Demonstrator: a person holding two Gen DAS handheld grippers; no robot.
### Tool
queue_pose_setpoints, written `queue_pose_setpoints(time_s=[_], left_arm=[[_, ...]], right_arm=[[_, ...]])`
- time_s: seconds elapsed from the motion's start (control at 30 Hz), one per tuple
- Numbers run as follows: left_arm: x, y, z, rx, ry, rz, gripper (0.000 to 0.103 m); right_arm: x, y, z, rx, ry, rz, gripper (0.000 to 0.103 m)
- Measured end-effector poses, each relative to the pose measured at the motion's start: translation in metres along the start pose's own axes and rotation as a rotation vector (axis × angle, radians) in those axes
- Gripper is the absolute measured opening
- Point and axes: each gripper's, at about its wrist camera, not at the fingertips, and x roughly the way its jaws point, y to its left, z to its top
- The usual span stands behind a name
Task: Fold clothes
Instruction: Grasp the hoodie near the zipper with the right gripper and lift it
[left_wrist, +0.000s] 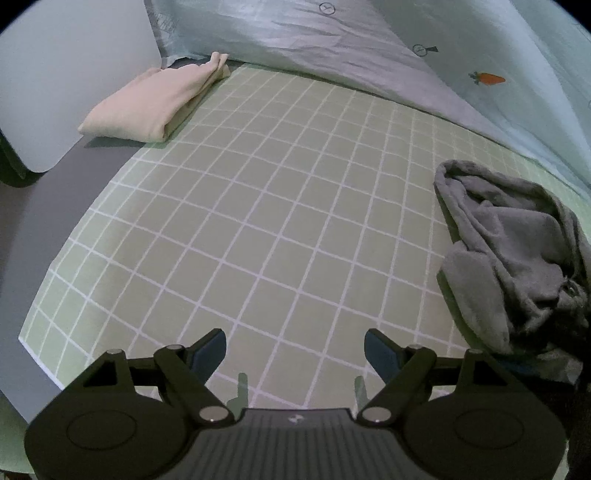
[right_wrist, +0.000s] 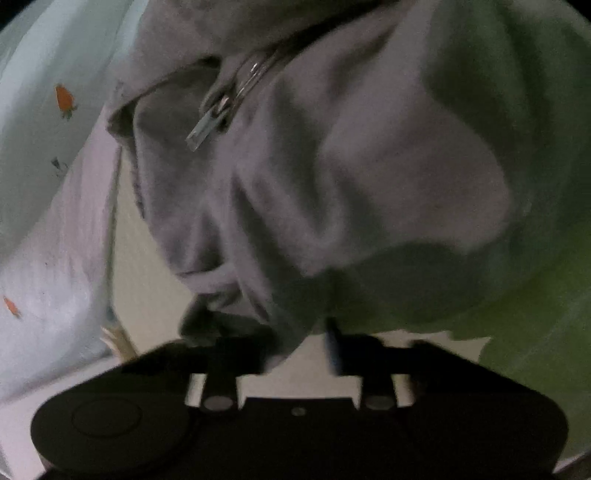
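A crumpled grey zip-up garment (left_wrist: 517, 258) lies at the right of the green checked sheet (left_wrist: 277, 203). In the right wrist view, which is blurred, the same grey garment (right_wrist: 332, 184) fills most of the picture, its metal zipper pull (right_wrist: 207, 125) near the top. My right gripper (right_wrist: 295, 343) is down in its lower folds, jaws drawn in with a fold of grey cloth between them. My left gripper (left_wrist: 295, 350) hovers open over bare sheet, left of the garment, holding nothing. A folded beige garment (left_wrist: 155, 107) rests at the sheet's far left corner.
A pale blue-grey quilt (left_wrist: 369, 55) with carrot prints is bunched along the far and right sides of the bed. A white panel (left_wrist: 55, 92) stands at the far left beyond the sheet's edge. A grey strip (left_wrist: 55, 221) runs beside the sheet on the left.
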Motion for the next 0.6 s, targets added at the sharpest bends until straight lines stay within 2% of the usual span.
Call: queue_pose_setpoints(time_s=[0.27, 0.37, 0.6], left_arm=[[-0.010, -0.022, -0.010, -0.008, 0.006, -0.022, 0.082], [-0.009, -0.039, -0.012, -0.025, 0.019, -0.084, 0.082], [0.011, -0.103, -0.016, -0.041, 0.103, -0.282, 0.083]], right_arm=[[-0.086, -0.030, 0.015, -0.310, -0.164, -0.069, 0.008], [-0.112, -0.051, 0.031, -0.345, -0.227, -0.109, 0.008], [-0.140, -0.078, 0.067, -0.299, -0.264, -0.122, 0.008]])
